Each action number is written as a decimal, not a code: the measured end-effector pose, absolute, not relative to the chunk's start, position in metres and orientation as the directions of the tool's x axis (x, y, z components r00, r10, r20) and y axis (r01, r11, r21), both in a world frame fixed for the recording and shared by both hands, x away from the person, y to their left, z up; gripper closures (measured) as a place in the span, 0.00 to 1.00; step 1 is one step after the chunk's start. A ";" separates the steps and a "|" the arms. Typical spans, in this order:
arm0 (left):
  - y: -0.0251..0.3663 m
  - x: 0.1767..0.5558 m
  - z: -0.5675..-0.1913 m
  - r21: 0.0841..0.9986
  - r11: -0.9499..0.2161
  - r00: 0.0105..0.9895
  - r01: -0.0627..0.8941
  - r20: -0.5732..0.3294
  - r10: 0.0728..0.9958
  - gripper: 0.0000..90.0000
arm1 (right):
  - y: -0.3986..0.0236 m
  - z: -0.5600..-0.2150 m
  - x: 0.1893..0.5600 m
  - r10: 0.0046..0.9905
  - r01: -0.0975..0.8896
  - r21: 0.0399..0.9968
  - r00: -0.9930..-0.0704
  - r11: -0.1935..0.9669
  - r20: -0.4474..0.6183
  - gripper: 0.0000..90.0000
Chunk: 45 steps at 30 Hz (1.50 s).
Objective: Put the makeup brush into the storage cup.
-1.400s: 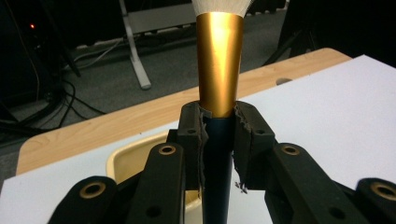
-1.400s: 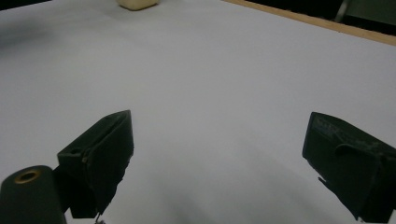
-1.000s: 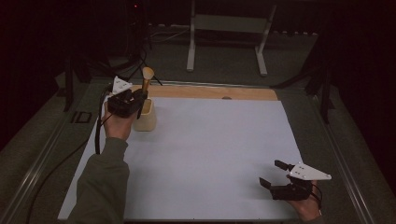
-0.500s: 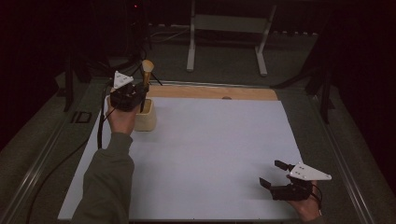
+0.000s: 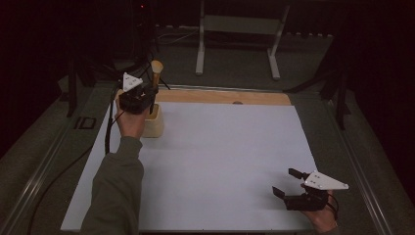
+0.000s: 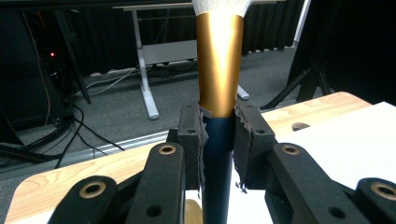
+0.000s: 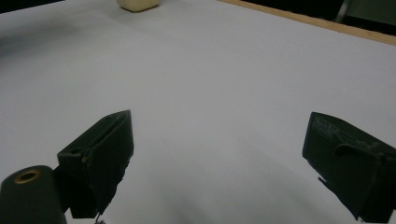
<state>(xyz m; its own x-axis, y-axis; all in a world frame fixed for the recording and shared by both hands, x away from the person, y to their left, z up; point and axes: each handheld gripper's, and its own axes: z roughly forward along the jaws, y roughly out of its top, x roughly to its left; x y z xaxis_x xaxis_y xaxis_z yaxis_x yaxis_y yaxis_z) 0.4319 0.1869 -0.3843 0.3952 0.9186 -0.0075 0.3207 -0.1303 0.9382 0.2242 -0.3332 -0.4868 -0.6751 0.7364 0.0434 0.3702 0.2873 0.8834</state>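
A brush (image 5: pixel 156 72) with a gold ferrule (image 6: pixel 219 70), dark blue handle and pale bristles stands upright at the far left. My left gripper (image 5: pixel 149 97) is shut on its handle (image 6: pixel 217 158), just below the ferrule. Directly under it a cream holder (image 5: pixel 153 128) rests on the white sheet, and the brush's lower end reaches down into or just above its mouth; I cannot tell which. Near the front right edge my right gripper (image 5: pixel 285 181) hovers low over the sheet, open (image 7: pixel 219 135) with nothing between its jaws.
A white sheet (image 5: pixel 225 156) covers most of the table, with a bare wooden strip (image 5: pixel 264 97) and a small hole (image 5: pixel 238 103) at the far edge. The cream holder (image 7: pixel 137 4) lies far across from the right gripper. A metal table frame (image 5: pixel 235 44) stands behind.
My left gripper has risen a little and drifted slightly right with the brush in it. The right gripper has stayed where it was.
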 end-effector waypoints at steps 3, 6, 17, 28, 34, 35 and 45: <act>0.187 0.434 -0.387 0.938 -0.124 0.391 0.325 -0.014 0.920 0.84 | -0.334 -0.487 0.224 0.738 0.370 0.885 -0.673 0.284 0.044 0.10; 0.188 0.435 -0.388 0.937 -0.126 0.390 0.325 -0.012 0.921 0.84 | -0.334 -0.487 0.223 0.738 0.369 0.885 -0.673 0.285 0.043 0.10; 0.188 0.440 -0.397 0.928 -0.136 0.392 0.346 -0.011 0.920 0.84 | -0.335 -0.487 0.223 0.739 0.371 0.884 -0.672 0.286 0.043 0.10; 0.191 0.442 -0.411 0.915 -0.136 0.376 0.379 -0.018 0.926 0.83 | -0.335 -0.487 0.223 0.740 0.372 0.884 -0.671 0.284 0.045 0.10; 0.197 0.440 -0.425 0.909 -0.126 0.366 0.399 -0.032 0.930 0.83 | -0.335 -0.487 0.223 0.740 0.373 0.884 -0.671 0.284 0.045 0.10; 0.197 0.439 -0.427 0.906 -0.125 0.364 0.404 -0.034 0.931 0.83 | -0.335 -0.487 0.223 0.740 0.372 0.883 -0.671 0.285 0.043 0.10; 0.199 0.435 -0.431 0.914 -0.109 0.365 0.390 -0.045 0.930 0.57 | -0.335 -0.487 0.223 0.740 0.371 0.883 -0.671 0.286 0.042 0.10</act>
<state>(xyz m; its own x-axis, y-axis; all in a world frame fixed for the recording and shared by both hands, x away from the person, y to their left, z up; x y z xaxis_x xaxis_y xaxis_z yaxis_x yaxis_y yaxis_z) 0.4348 0.1994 -0.4307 0.3653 0.9298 -0.0453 0.3899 -0.1086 0.9144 0.2226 -0.3347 -0.4874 -0.6709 0.7404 0.0421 0.3715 0.2864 0.8832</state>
